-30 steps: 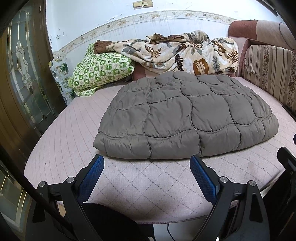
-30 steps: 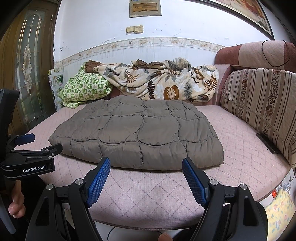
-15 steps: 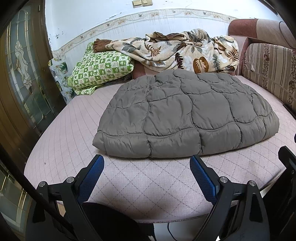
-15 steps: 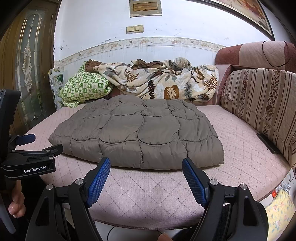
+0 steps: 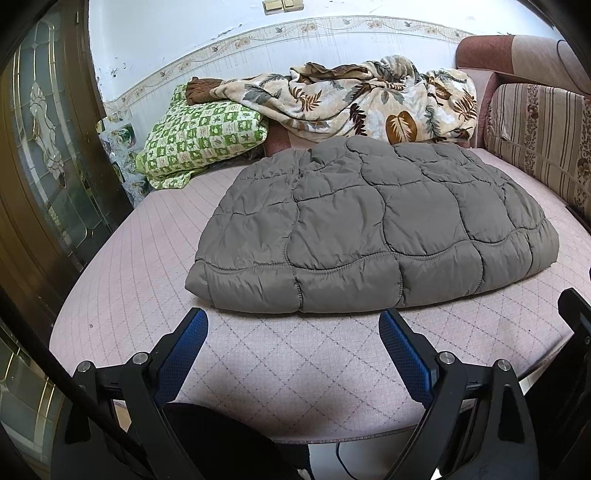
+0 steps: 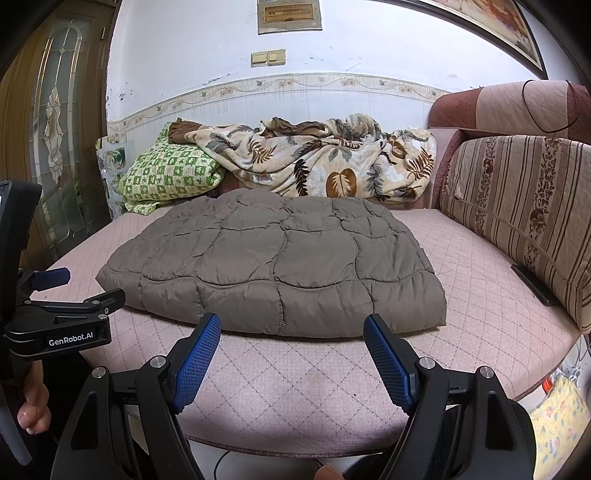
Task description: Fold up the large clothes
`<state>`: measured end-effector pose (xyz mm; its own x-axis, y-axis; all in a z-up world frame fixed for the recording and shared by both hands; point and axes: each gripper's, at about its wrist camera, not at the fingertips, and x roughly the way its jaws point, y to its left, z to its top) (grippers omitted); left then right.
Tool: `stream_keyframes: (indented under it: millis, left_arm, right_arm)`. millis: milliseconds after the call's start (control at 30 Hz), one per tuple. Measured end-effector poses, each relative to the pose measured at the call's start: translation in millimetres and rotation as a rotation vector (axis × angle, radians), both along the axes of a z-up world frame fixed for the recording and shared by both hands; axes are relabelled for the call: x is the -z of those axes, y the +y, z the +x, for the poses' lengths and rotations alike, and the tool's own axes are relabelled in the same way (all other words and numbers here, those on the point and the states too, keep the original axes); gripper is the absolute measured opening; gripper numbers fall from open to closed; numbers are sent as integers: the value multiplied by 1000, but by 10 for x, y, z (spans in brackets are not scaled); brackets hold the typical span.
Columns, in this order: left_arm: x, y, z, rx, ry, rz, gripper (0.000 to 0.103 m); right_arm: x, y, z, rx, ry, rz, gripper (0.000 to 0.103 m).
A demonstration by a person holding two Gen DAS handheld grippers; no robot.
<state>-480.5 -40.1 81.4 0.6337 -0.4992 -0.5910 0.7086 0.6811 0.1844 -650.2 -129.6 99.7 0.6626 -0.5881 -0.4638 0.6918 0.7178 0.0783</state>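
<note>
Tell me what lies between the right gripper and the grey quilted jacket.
Only bare pink bed cover separates the open right gripper from the jacket, per the right wrist view.

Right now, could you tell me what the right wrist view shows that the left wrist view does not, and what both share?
Only the right wrist view shows the left gripper from the side, the hand holding it, a framed plaque and a dark flat object beside the striped cushion. Only the left wrist view shows the left gripper's own open fingers. Both share the grey quilted garment, green pillow and leaf-print blanket.
</note>
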Motion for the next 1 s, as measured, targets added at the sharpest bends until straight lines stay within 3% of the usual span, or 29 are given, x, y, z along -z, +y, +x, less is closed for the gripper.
stream_keyframes:
  millis: [1000]
  left_arm:
    - [-12,-18,0,-7,-3,11,93]
  right_arm:
    - [47,-9,-14,-1,5,6,84]
